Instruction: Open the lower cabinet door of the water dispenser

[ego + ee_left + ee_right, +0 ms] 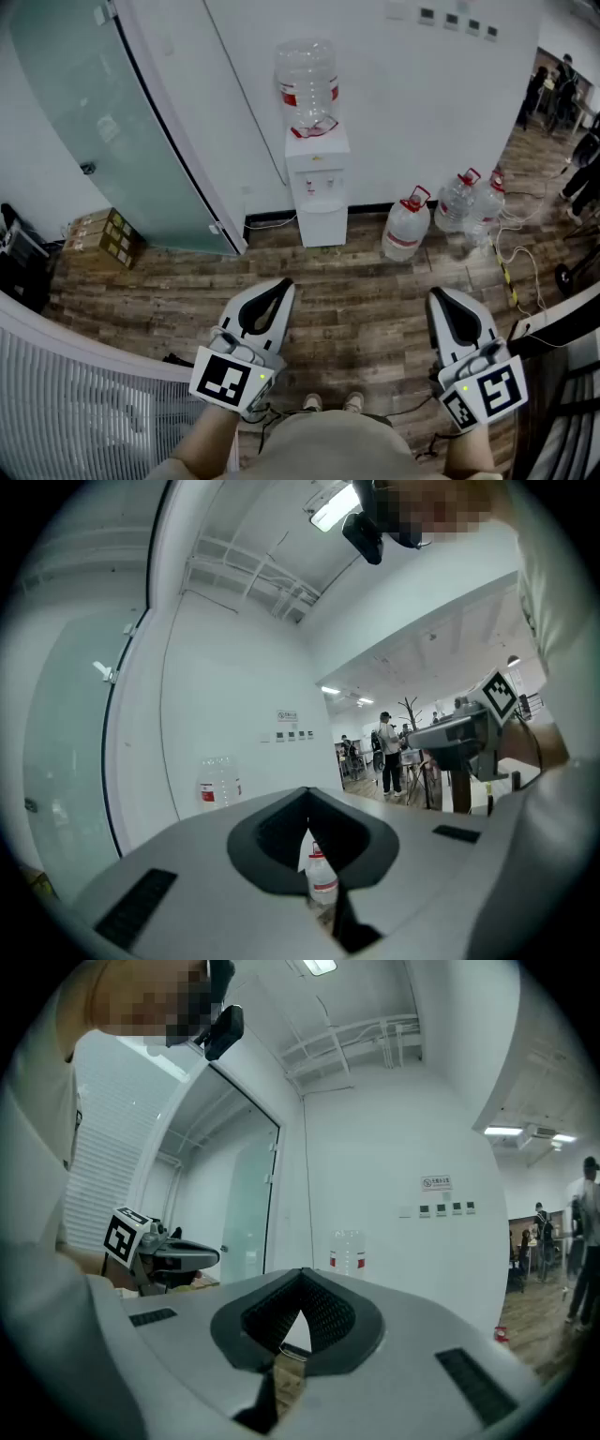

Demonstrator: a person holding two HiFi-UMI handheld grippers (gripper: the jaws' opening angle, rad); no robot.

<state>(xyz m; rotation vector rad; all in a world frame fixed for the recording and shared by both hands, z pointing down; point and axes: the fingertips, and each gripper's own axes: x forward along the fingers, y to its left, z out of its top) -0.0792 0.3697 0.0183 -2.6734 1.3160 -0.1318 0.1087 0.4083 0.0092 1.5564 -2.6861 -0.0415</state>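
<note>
While you stand well back, your left gripper (283,285) and right gripper (437,296) are pressed together on nothing. Approach is the step in hand: cross the wood floor (366,286) to the water dispenser (317,173) at the far wall (412,103), then spread jaws for its lower cabinet door (322,225). The red label on its bottle (306,70) is unreadable.

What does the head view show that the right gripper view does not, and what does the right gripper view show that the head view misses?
Only the head view: the person's shoes, plus the taps and closed lower door of the water dispenser.
Only the right gripper view: the ceiling light and the wall sign above the switches.
Both: the big bottle on the dispenser, the glass door and the left hand-held gripper.
</note>
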